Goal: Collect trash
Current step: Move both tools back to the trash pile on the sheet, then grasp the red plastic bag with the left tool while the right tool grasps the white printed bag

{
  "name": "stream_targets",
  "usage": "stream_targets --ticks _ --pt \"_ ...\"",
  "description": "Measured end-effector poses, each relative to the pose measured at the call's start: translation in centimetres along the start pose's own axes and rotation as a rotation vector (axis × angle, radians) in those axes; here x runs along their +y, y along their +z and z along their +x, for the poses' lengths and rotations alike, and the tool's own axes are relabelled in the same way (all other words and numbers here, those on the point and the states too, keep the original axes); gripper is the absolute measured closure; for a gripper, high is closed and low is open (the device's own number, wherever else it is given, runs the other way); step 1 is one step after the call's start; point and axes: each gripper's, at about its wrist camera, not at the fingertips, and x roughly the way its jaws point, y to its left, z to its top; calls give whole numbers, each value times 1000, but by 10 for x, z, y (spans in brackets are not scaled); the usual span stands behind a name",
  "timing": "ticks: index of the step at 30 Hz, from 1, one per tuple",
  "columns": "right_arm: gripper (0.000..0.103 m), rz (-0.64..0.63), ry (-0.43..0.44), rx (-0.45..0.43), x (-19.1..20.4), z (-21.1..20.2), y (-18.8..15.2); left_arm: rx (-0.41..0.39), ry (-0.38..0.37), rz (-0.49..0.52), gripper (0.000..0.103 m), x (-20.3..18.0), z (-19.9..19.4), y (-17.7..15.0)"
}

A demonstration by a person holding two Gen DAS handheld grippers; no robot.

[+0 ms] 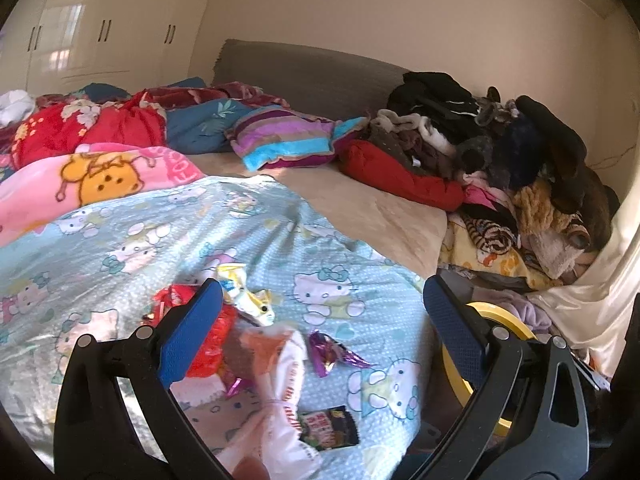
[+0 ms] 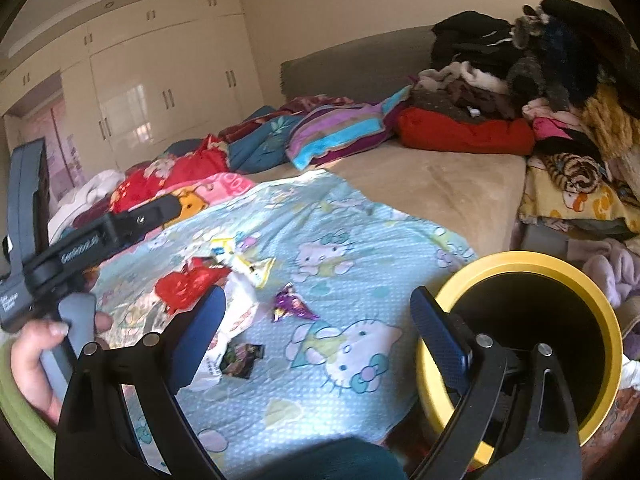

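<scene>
- Left claw [image 1: 322, 312]: jaws spread wide, nothing between the blue pads; hovers low over the litter on the bed.
- Right claw [image 2: 318, 312]: jaws equally wide, empty; left pad over the white wrapper's edge, right pad in front of the bin.
- A hand [image 2: 36, 356] grips the left tool's grey handle, seen at the left edge of the right wrist view.
- Trash lies bunched on the blue cat-print sheet [image 1: 120, 248]: red wrapper [image 1: 212, 344], yellow-white wrapper [image 1: 248, 296] just behind it, large white plastic wrapper [image 1: 280, 392] nearest the camera, purple foil wrapper [image 1: 328, 354] a little to its right, small dark packet [image 1: 330, 428] touching the white wrapper's near end.
- Yellow-rimmed bin [image 2: 520, 264], dark inside, stands off the sheet's right corner, beside the bed.
- Beyond the sheet: bare tan mattress [image 1: 380, 204], striped pillow [image 1: 284, 140], pink cartoon blanket [image 1: 100, 180], red quilt [image 1: 88, 124].
- Heap of clothes [image 1: 500, 152] piled at the right against the wall.
- White wardrobe [image 2: 160, 92] at the far left.
</scene>
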Motion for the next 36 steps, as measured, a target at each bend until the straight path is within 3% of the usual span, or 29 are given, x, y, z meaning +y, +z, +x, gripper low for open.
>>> stream_targets --ticks 16,21,28,36 --pt "12 -178 101 108 78 24 -32 13 53 -42 11 59 -13 1" --pt "12 -215 118 164 99 37 -47 104 74 -38 11 84 -5 -2" --pt "12 -215 119 233 119 58 -62 172 85 -74 11 112 1 -7" --pt "12 -253 116 264 140 78 -70 256 44 -77 11 121 14 -19"
